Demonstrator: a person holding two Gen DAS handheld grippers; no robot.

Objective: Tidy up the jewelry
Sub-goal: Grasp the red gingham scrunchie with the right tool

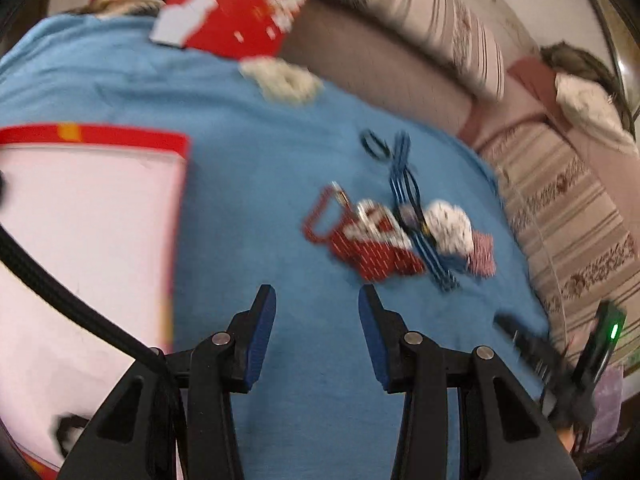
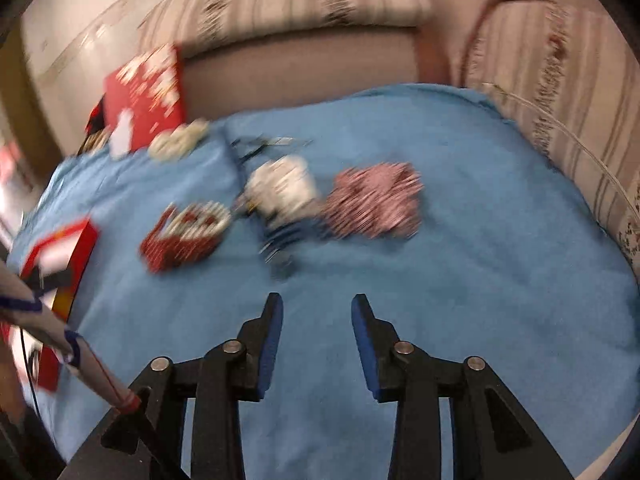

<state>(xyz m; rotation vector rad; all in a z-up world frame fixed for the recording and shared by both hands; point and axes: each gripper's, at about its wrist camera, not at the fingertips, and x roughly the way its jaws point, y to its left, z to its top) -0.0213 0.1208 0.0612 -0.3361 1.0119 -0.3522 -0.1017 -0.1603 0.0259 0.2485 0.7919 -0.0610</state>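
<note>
A small heap of jewelry lies on a blue cloth: a red beaded piece with white dots, a red beaded loop, blue bead strands, a dark ring, a white puffy piece and a pink-and-white one. My left gripper hovers open just short of the heap, nothing between its fingers. In the right wrist view, blurred, the red piece, the white piece and the pink piece lie ahead of my right gripper, which is open and empty.
A shallow box with a red rim and pale inside lies left of the left gripper. A red box with white print stands at the back beside a cream beaded item. Striped sofa cushions border the cloth on the right.
</note>
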